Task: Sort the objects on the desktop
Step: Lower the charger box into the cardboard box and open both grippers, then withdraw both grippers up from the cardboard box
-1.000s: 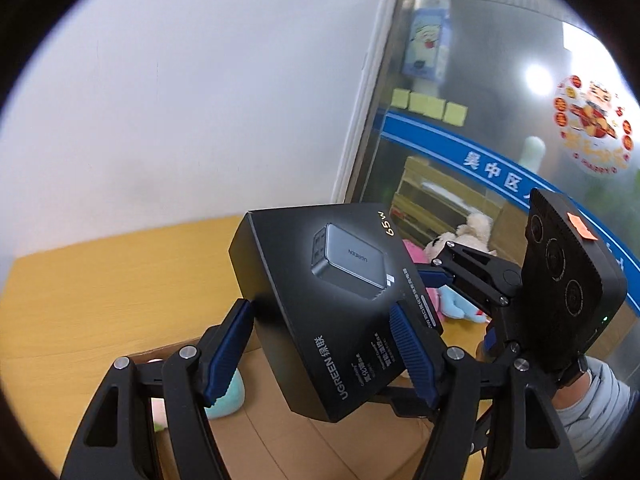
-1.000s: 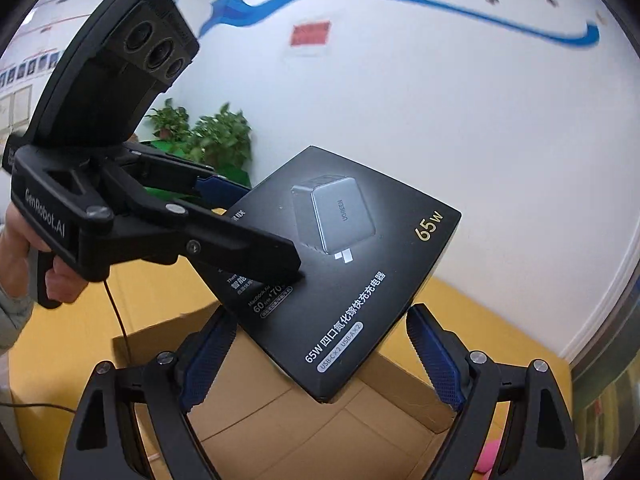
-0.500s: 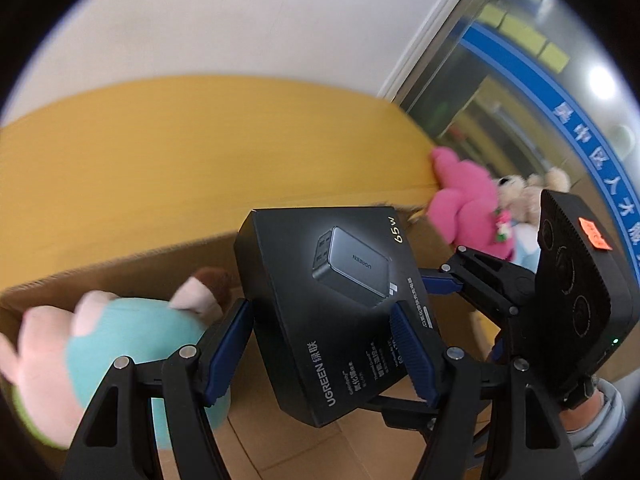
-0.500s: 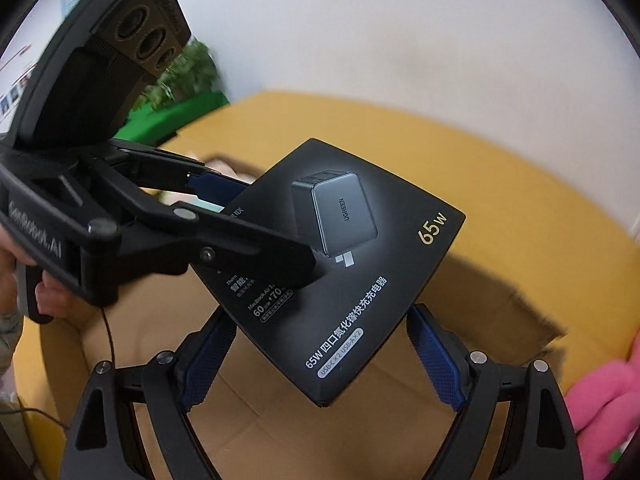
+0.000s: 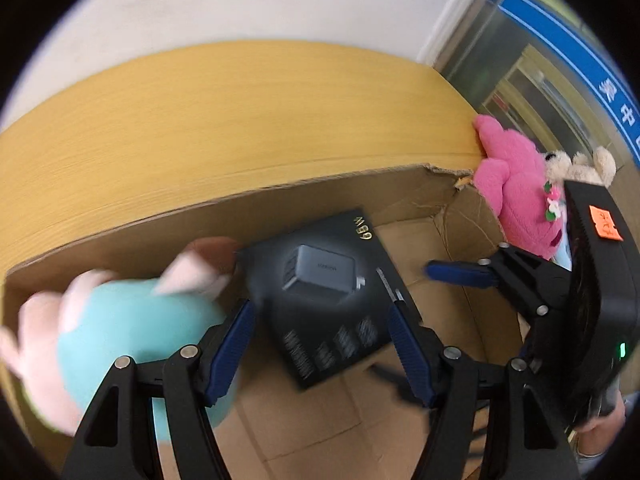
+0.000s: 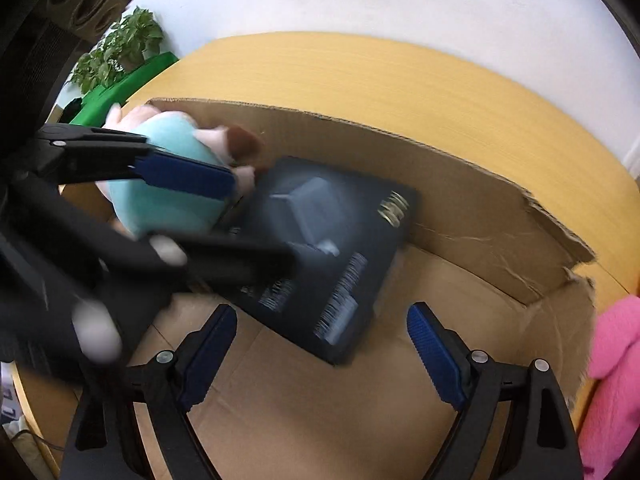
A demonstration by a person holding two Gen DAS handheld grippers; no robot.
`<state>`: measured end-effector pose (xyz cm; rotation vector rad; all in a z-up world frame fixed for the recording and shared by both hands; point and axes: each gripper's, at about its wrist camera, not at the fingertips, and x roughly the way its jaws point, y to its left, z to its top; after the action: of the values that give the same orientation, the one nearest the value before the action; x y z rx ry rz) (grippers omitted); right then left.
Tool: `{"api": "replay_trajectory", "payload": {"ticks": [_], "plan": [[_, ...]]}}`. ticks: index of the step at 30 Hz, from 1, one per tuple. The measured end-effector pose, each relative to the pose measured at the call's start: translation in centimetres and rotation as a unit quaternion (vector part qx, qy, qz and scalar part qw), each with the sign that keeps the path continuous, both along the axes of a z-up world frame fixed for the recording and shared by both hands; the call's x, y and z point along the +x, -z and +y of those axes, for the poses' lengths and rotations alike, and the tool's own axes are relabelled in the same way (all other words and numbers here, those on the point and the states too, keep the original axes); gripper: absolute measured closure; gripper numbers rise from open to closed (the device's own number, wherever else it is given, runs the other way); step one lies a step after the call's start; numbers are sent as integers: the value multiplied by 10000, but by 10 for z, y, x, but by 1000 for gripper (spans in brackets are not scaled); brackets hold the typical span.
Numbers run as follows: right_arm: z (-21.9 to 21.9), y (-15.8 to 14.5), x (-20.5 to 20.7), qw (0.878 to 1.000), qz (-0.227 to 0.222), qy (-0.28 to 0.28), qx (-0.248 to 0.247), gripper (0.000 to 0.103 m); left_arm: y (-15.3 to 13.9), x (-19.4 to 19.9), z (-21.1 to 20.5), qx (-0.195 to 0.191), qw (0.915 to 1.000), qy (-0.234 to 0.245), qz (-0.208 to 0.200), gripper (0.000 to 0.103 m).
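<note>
Black charger box point(image 5: 332, 292) is down inside the cardboard box point(image 5: 420, 192) on the counter point(image 5: 240, 112), touching the teal plush point(image 5: 132, 328) on its left. The left hand-held gripper point(image 5: 320, 332) is closing, and the blurry box between its pads looks loose. The right hand-held gripper point(image 6: 320, 352) is spread wide with nothing in it.

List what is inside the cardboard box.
A black 65W charger box and a teal-and-pink plush toy are inside the cardboard box. Anything beneath them is hidden.

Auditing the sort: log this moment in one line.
black charger box: loose inside brown cardboard carton beside teal plush toy | left gripper: closing, box beyond pads | right gripper: open, empty
</note>
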<state>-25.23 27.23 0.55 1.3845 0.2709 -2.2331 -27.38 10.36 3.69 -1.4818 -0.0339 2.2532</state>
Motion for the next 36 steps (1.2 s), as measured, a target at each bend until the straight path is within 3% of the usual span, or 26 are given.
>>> {"api": "replay_trajectory", "payload": {"ticks": [3,5,7,9,11,14,19,22,29,32,33,34,35,36], "plan": [[-5,-21,7,9993,163,319,-50,15,-30,24,-26,77,9989,-102,444,35],[9,-38,34,9973,407,572,-235,15,-54,50,-40,123,9962,-144,854,35],[9,-60,54,9945,682,667,-424,7,-80,85,-54,182,9911,-118,1314,33],[10,-86,86,9883,1143,768,-663,0,-103,127,-65,163,9830,-106,1824,32],[12,-106,122,9811,1516,799,-897,0,-118,164,-75,160,9754,-154,2194,25],[21,-123,164,9723,1756,902,-1254,0,-132,219,-91,361,9612,-303,2719,21],[10,-123,215,9678,1772,1042,-1455,0,-131,267,-96,598,9488,-618,3038,21],[2,-123,236,9680,1772,996,-1469,0,-125,286,-101,813,9478,-720,2997,21],[-17,-124,268,9664,2065,1133,-1024,0,-103,307,-107,806,9490,-1008,2875,21],[-16,-120,275,9650,2135,1211,-924,11,-95,310,-108,1013,9517,-883,2761,22],[-16,-117,277,9651,2141,1215,-895,31,-90,311,-107,1053,9531,-861,2702,23],[-15,-115,277,9664,2091,1180,-921,49,-86,311,-105,1033,9549,-867,2647,36],[-14,-112,278,9682,2000,1136,-983,52,-80,310,-103,931,9586,-861,2550,49],[-12,-109,279,9696,1908,1091,-1072,52,-75,310,-101,826,9622,-864,2447,76]]}}
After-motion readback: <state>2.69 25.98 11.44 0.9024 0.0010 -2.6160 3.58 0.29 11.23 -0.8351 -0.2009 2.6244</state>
